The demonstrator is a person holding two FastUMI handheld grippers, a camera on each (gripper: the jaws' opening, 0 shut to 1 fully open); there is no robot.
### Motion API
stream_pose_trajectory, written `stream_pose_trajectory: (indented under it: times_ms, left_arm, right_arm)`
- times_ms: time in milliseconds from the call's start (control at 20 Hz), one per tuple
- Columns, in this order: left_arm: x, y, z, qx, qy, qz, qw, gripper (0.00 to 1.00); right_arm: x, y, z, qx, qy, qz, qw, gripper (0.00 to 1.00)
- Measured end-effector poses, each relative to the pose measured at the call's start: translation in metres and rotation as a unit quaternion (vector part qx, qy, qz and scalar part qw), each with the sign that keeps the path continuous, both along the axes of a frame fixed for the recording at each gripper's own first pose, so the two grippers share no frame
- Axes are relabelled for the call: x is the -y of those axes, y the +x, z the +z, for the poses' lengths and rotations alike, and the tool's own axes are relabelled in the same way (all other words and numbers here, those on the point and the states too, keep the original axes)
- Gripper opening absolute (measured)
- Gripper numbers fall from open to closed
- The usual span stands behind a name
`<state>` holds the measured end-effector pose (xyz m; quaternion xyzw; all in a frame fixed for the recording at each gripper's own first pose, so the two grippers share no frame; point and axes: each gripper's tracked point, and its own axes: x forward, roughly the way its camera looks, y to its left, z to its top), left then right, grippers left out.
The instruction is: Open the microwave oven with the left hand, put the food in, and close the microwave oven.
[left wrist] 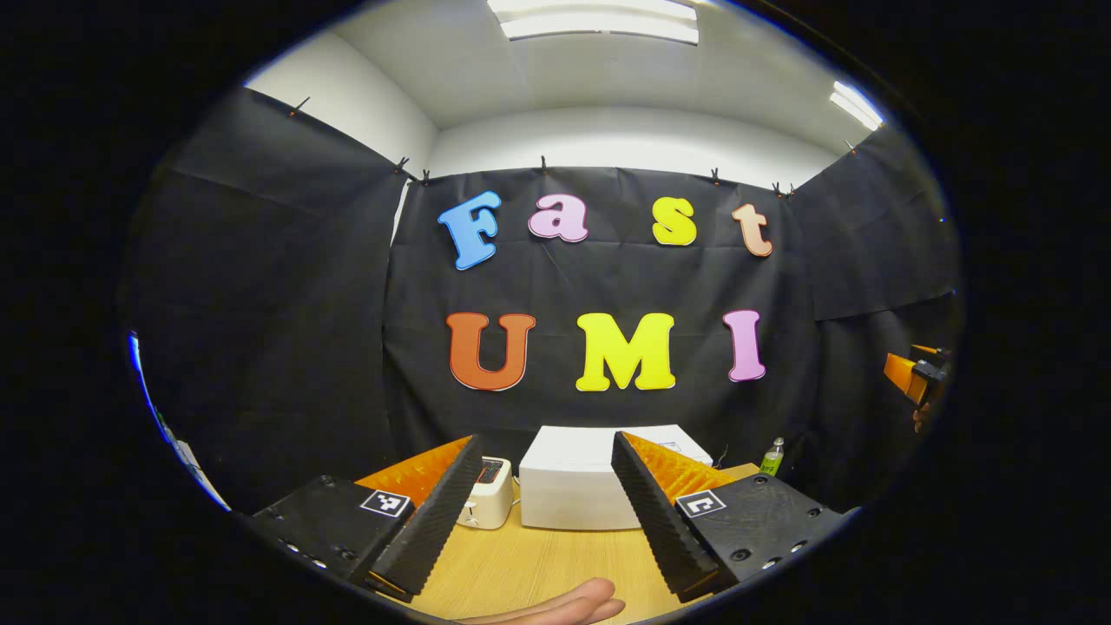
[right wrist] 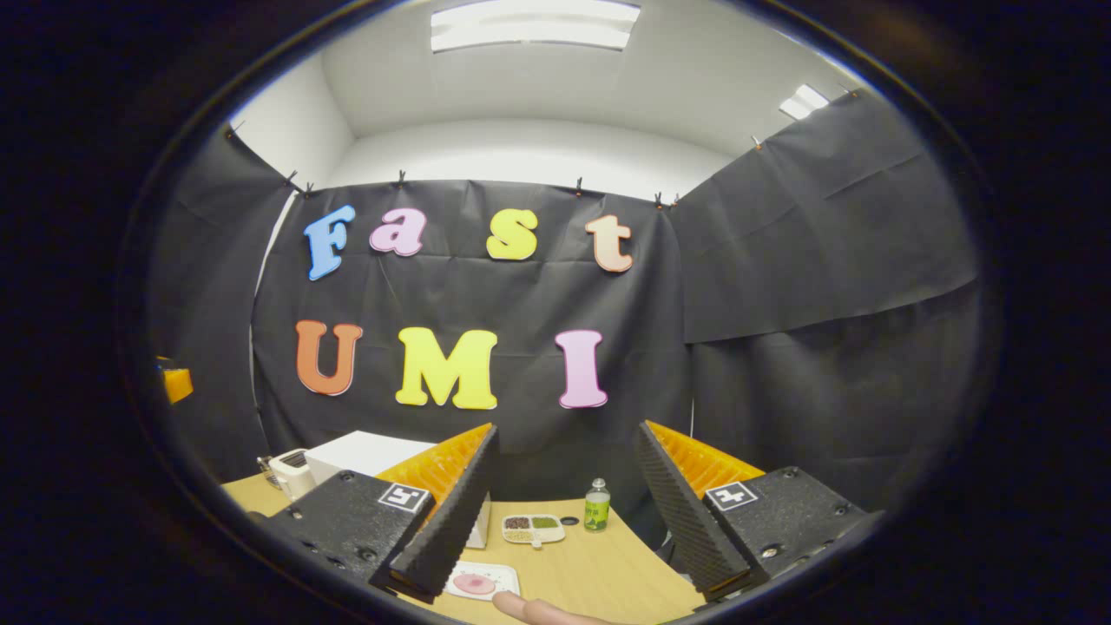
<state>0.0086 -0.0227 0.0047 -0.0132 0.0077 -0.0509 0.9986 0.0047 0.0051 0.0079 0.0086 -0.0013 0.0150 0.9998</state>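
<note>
Both the left gripper (left wrist: pixel 545 508) and the right gripper (right wrist: pixel 564 508) are hovering above the table (left wrist: pixel 555 564), jaws spread wide and gripping nothing. Fingertips (left wrist: pixel 564 605) are poking in, cut off at the bottom edge. Beyond, the right gripper is partly hiding the food plate (right wrist: pixel 480 580), and farther back the white microwave oven (left wrist: pixel 577 486) is sitting closed, its door hard to make out.

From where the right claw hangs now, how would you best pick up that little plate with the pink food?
Pinch the plate by its near rim, coming from above and in front: it lies flat on the table, so only the edges offer a hold. The right claw is open.
</note>
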Motion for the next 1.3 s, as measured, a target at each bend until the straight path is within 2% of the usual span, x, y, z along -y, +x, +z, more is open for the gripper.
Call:
stream_pose_trajectory:
  times_ms: [50, 150, 200, 250, 400, 550, 600, 700, 1000, 1100, 1150, 1200, 1300]
  left_arm:
    - [0.003, 0.002, -0.002, -0.002, 0.002, -0.001, 1.0, 0.95]
    - [0.009, 0.006, -0.003, 0.001, 0.003, -0.006, 1.0, 0.95]
    - [0.011, 0.011, -0.006, 0.0, 0.001, -0.008, 1.0, 0.95]
    - [0.017, 0.014, -0.009, 0.0, -0.002, -0.01, 1.0, 0.95]
    - [0.039, 0.027, -0.02, 0.001, -0.001, -0.03, 1.0, 0.95]
    - [0.074, 0.038, -0.037, -0.006, -0.004, -0.067, 0.998, 0.95]
    - [0.085, 0.044, -0.044, -0.01, -0.005, -0.075, 0.997, 0.95]
    - [0.106, 0.055, -0.057, -0.015, -0.003, -0.09, 0.996, 0.95]
    - [0.168, 0.092, -0.118, -0.036, 0.016, -0.111, 0.993, 0.95]
    - [0.193, 0.104, -0.142, -0.044, 0.02, -0.129, 0.99, 0.95]
    - [0.206, 0.109, -0.155, -0.049, 0.021, -0.138, 0.989, 0.95]
    - [0.217, 0.117, -0.171, -0.057, 0.02, -0.144, 0.988, 0.95]
    - [0.23, 0.134, -0.197, -0.06, 0.009, -0.133, 0.989, 0.95]
  right_arm:
    - [0.003, 0.001, 0.0, 0.002, 0.003, -0.001, 1.0, 1.0]
    - [0.009, 0.004, -0.002, 0.004, 0.005, -0.007, 1.0, 1.0]
    - [0.012, 0.006, -0.003, 0.004, 0.005, -0.008, 1.0, 0.92]
    - [0.014, 0.008, -0.006, 0.005, 0.005, -0.009, 1.0, 1.0]
    - [0.017, 0.013, -0.015, -0.004, 0.013, -0.009, 1.0, 1.0]
    - [0.019, 0.019, -0.025, -0.012, 0.022, -0.005, 1.0, 1.0]
    - [0.02, 0.021, -0.027, -0.014, 0.023, -0.004, 1.0, 0.92]
    - [0.023, 0.023, -0.03, -0.015, 0.021, -0.005, 1.0, 0.91]
    - [0.036, 0.024, -0.033, -0.011, 0.018, -0.011, 1.0, 0.91]
    - [0.04, 0.021, -0.029, -0.005, -0.001, -0.012, 1.0, 0.91]
    - [0.042, 0.02, -0.027, -0.001, -0.009, -0.014, 1.0, 1.0]
    - [0.044, 0.019, -0.026, 0.0, -0.018, -0.015, 1.0, 0.91]
    - [0.043, 0.015, -0.023, -0.001, -0.025, -0.011, 1.0, 0.92]
